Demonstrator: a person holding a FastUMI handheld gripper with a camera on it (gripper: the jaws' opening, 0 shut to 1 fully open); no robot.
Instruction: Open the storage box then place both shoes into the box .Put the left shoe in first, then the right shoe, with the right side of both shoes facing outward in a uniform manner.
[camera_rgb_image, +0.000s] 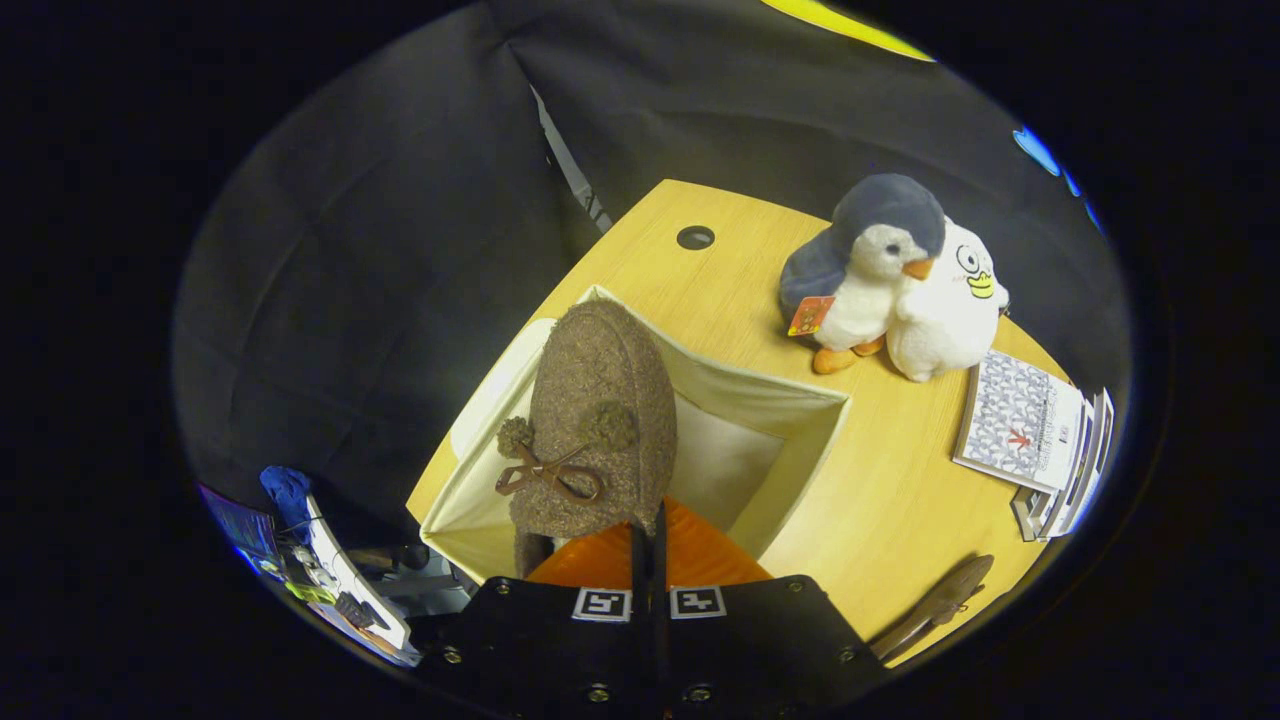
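Observation:
A brown woolly slipper (595, 410) with two pompoms and a brown bow hangs toe-forward over the open cream fabric storage box (770, 395). Its orange lining (700, 560) shows just ahead of my fingers. My gripper (648, 535) is shut on the slipper's heel rim, with the two fingers pressed close together. The slipper covers the left part of the box's opening, and the bare cream inside shows to its right. A second brown slipper (935, 603) lies on the wooden table (880, 510) to the right of my fingers, partly cut off from sight.
A grey-and-white penguin plush (870, 265) and a white duck plush (950, 315) stand beyond the box on the right. A stack of booklets (1035, 435) lies at the table's right side. A cable hole (695, 237) sits near the far edge. The table's left edge runs beside the box.

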